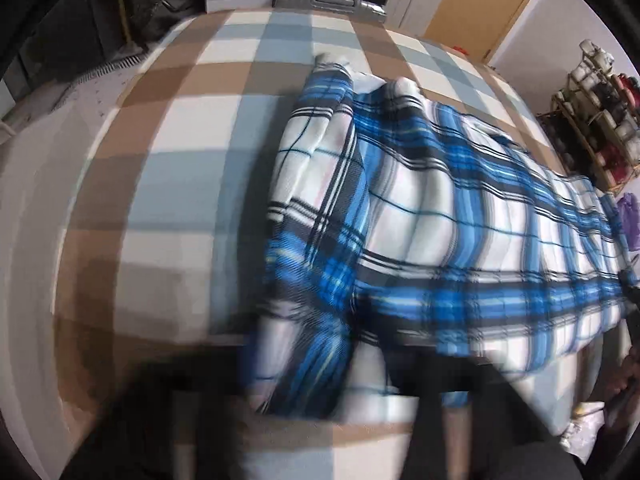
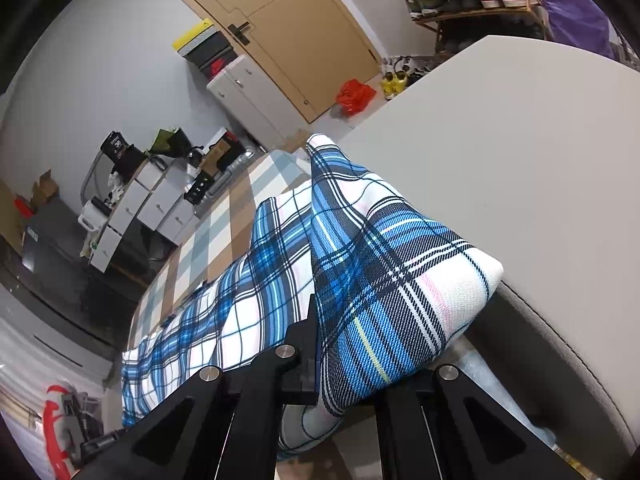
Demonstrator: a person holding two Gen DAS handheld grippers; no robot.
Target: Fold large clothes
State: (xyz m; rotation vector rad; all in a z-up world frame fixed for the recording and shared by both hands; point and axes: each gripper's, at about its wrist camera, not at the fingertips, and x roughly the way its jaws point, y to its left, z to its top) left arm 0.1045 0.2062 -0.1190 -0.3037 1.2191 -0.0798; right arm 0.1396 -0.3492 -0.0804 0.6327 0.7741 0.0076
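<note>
One plaid garment, soft, light and prone to sagging; best gripped at hemmed corners. Right gripper pinches a bunched corner; left gripper's hold is blurred, indeterminable.

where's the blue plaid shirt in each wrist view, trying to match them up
Left wrist: the blue plaid shirt spreads from centre to right, lying on the checked bedcover.
Right wrist: the shirt fills the lower centre, a fold bunched between the right tongs.
Shared landmark: the wooden door, top right in left view, top centre in right view.
</note>
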